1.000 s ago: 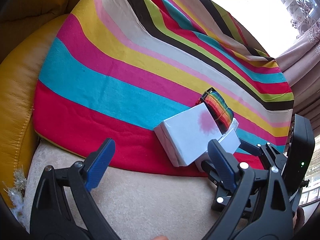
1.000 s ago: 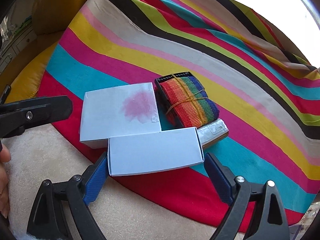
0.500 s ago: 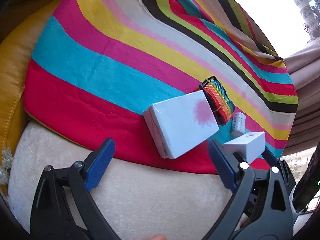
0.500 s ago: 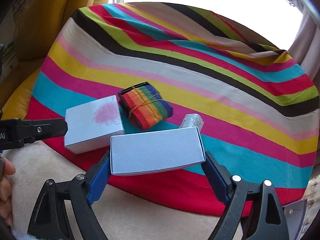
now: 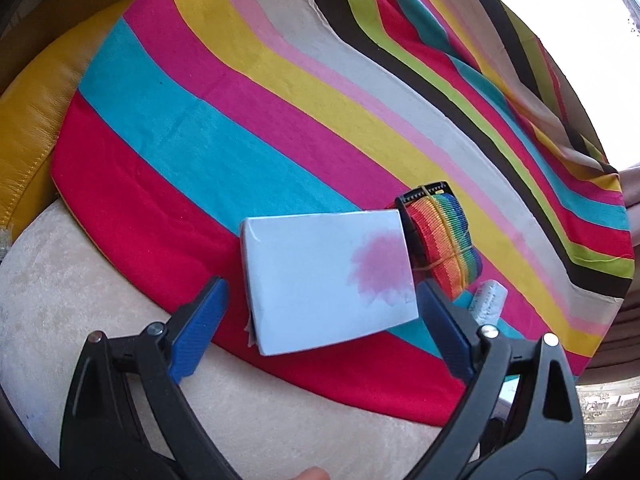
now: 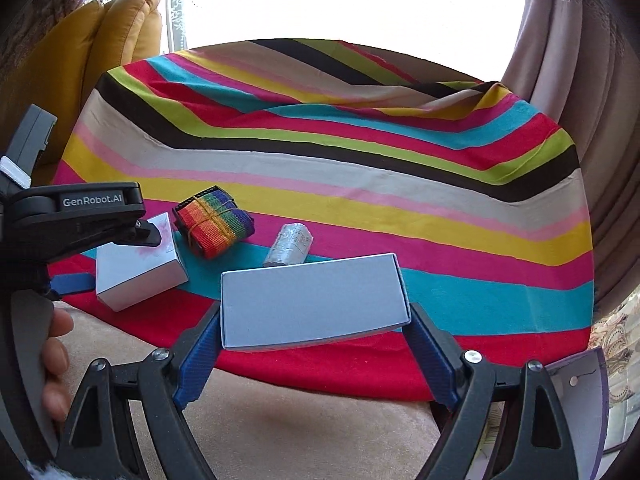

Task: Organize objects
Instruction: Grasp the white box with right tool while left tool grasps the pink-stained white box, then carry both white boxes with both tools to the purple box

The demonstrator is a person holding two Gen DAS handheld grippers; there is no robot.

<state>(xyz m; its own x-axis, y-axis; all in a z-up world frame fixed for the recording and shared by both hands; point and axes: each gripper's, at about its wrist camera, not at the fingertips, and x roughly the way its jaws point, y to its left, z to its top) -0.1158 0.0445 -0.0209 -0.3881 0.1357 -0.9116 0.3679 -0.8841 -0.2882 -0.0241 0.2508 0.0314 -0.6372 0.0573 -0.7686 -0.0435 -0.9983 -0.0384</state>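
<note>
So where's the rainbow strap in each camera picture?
Left wrist view: the rainbow strap lies right of centre, just behind the stained white box.
Right wrist view: the strap lies left of centre, right of the same box.
Shared landmark: the box's pink stain.

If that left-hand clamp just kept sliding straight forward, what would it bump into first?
Most likely the white box with the pink stain, which lies right ahead of the open left gripper, roughly between its fingers. The rainbow strap roll sits behind and to the right.
</note>
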